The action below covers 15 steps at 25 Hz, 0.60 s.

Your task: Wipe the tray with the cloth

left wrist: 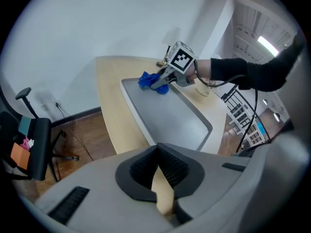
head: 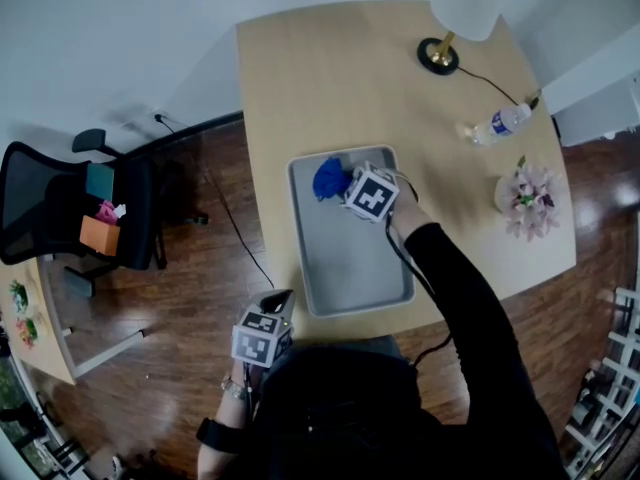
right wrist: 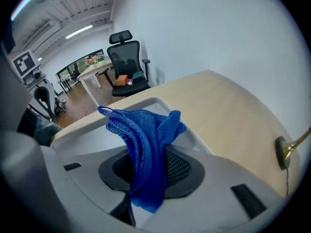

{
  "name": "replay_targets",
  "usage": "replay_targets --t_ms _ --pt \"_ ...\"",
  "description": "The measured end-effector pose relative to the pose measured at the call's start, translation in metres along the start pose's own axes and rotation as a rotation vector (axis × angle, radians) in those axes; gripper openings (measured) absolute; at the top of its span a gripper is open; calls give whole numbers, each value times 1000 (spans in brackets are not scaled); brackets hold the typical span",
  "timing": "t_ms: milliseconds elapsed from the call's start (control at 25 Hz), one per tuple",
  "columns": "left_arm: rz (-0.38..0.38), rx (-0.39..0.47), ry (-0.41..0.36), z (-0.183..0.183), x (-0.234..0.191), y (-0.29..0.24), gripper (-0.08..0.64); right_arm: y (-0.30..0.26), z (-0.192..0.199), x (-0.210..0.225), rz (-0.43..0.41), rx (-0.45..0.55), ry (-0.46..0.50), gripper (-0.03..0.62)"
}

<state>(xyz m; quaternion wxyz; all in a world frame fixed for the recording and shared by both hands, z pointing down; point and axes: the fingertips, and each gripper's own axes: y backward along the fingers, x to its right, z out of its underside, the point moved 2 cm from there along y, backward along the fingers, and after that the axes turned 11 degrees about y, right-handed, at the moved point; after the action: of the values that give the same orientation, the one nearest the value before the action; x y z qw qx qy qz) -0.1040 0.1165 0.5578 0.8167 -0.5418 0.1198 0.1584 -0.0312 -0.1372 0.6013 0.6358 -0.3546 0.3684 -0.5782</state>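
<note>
Chair point(head: 70, 203) and wooden floor lie off to the left, outside the work. Next comes the left gripper point(head: 277, 300), held by the near left corner of the tabletop point(head: 290, 78) close to the person's body, probably so as not to block the wiping. Its fingers point(left wrist: 141, 168) meet tip to tip with nothing between them. Beyond it the grey tray point(head: 352, 268) lies flat near the tabletop's front edge, within easy reach. At the tray's far left corner is the blue cloth point(head: 326, 178), bunched and pinched by the right gripper point(head: 346, 190). That gripper's fingers are partly closed on a fold, and the loose end spills forward as a wiping pad. The right gripper tilts steeply down, which would press the cloth to the tray floor, though actual contact is hard to confirm from these views. Bottle point(head: 497, 124), flowers point(head: 527, 196) and lamp point(head: 440, 53) stand well apart to the right, away from any stroke.
</note>
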Motion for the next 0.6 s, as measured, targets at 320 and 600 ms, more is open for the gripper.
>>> replay_targets --t_ms 320,600 --pt "-14 18 35 -5 -10 3 3 -18 -4 19 -7 -8 19 132" --pt "-6 21 14 -6 1 1 3 -8 4 -10 -11 -2 43 132"
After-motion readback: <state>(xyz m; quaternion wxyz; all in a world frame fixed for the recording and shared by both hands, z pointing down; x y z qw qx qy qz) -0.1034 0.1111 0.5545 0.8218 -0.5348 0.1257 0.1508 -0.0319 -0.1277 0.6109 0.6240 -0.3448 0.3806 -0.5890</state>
